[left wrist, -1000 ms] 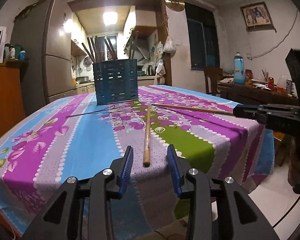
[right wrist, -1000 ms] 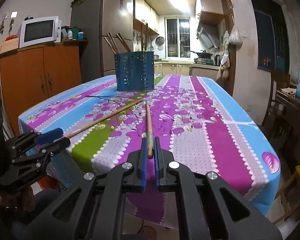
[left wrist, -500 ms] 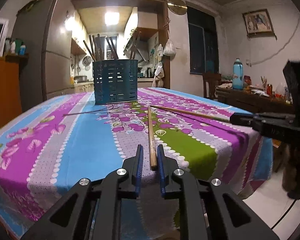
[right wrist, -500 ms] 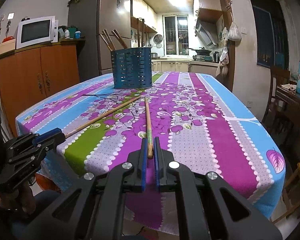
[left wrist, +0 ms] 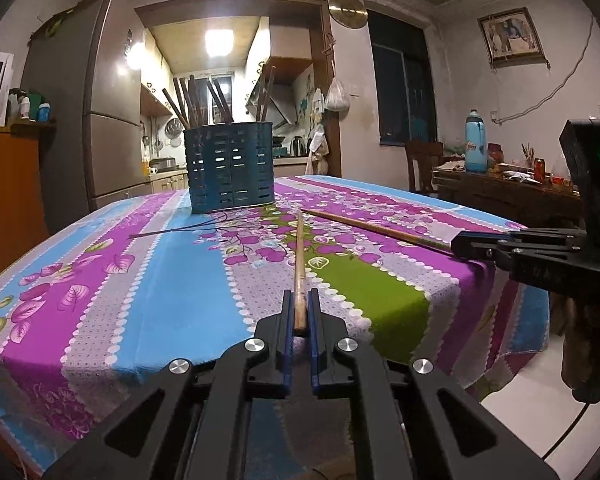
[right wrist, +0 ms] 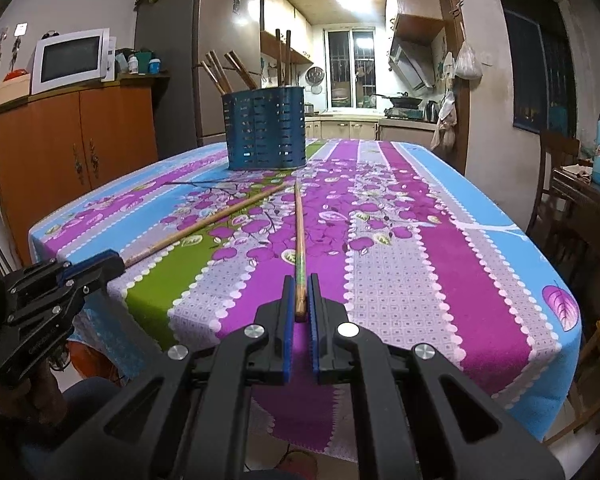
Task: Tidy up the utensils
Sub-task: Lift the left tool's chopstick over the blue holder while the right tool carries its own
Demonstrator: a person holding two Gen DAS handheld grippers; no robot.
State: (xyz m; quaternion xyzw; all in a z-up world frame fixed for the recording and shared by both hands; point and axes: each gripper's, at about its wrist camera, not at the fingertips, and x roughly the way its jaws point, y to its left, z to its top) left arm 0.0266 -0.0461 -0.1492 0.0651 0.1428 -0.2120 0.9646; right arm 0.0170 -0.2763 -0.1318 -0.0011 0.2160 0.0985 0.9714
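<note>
A table (left wrist: 100, 280) covered with a striped, floral tablecloth (right wrist: 420, 280) in purple, blue and green carries everything. Toward its far edge, near the middle, stands a dark blue slotted utensil holder (left wrist: 231, 167), upright, with several dark chopsticks (left wrist: 196, 100) leaning out of its top. A thin dark twig-like stick (left wrist: 172, 231) lies on the cloth in front of the holder, toward the table's left side.

Two long wooden chopsticks lie on the cloth, their far tips close together just before the holder and their near ends spread toward the near edge. The left chopstick (left wrist: 299, 264) has its near end clamped between the blue pads of the left gripper (left wrist: 299, 320), whose jaws are closed on it at the near edge. The right chopstick (right wrist: 299, 240) has a greenish near end, pinched likewise between the pads of the right gripper (right wrist: 299, 304), jaws closed on it at the near edge. Both sticks appear to rest along the cloth; whether either is lifted cannot be told.
</note>
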